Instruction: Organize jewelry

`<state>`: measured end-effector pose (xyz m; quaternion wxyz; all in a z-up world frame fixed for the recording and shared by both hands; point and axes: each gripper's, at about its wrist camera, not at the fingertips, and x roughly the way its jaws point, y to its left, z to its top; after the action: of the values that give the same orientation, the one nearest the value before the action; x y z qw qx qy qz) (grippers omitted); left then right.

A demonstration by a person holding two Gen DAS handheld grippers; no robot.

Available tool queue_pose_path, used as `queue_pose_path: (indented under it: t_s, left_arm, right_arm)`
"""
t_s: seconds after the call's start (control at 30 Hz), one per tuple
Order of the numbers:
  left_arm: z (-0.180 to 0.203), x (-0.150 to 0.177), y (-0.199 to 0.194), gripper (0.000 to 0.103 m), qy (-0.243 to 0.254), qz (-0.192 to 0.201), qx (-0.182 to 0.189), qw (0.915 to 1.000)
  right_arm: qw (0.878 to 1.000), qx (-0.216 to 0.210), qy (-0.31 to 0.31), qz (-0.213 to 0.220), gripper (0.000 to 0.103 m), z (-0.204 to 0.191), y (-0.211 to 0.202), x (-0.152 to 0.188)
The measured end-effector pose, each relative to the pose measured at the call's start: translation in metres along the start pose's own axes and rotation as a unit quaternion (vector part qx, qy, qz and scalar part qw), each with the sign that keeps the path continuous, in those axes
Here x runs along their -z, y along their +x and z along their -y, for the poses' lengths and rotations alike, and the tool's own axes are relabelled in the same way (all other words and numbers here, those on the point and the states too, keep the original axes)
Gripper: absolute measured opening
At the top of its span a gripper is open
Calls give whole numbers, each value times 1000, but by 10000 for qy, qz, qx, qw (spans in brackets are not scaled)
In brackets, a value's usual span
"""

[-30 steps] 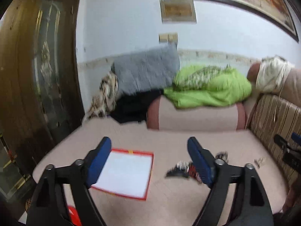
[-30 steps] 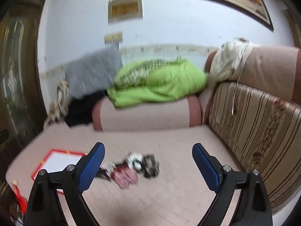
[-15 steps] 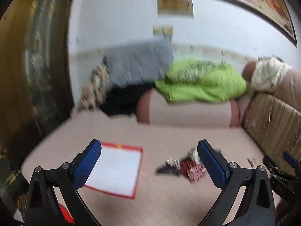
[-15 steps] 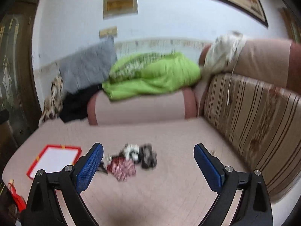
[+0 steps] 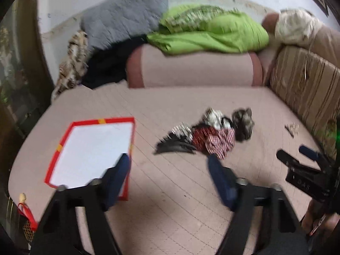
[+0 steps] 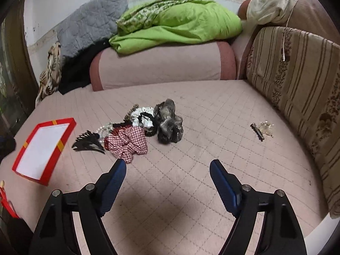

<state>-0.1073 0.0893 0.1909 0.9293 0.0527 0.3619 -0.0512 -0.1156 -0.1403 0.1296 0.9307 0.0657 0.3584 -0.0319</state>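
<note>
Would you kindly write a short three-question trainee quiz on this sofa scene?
1. True or false: the red tray already holds jewelry.
2. What lies nearest the striped cushion: A the checked scrunchie, B the small hair clip, C the black claw clip?
3. Is anything between the fingers of the left gripper or the right gripper?

Key: 1 false, its white floor is bare. 2 B. 3 No, both are open and hold nothing.

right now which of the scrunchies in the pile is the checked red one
The red and white checked scrunchie at the near edge of the pile. The dark grey scrunchie lies to its right, the white and black one behind it.
</note>
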Motion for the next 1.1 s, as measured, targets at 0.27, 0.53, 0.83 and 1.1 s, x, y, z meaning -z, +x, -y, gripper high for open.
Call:
queue_pose_path:
  t_s: [0.27,0.53,0.83,1.1]
  left_arm:
    - [20,9,45,63,49,-424,116,9990]
    - [21,13,69,63,121,-616,70,9980]
    - [25,13,93,63,207,-731,38,9971]
    - [33,14,110,63,340,-808,69,9961]
  right_arm:
    - [9995,49,-6,-308,82,8,38,2]
    - [9990,120,72,-425,82,16,58,1]
    - [9989,165,-44,-431,82,20,75,-10]
    - [9989,166,-109,-434,82,22,89,-18]
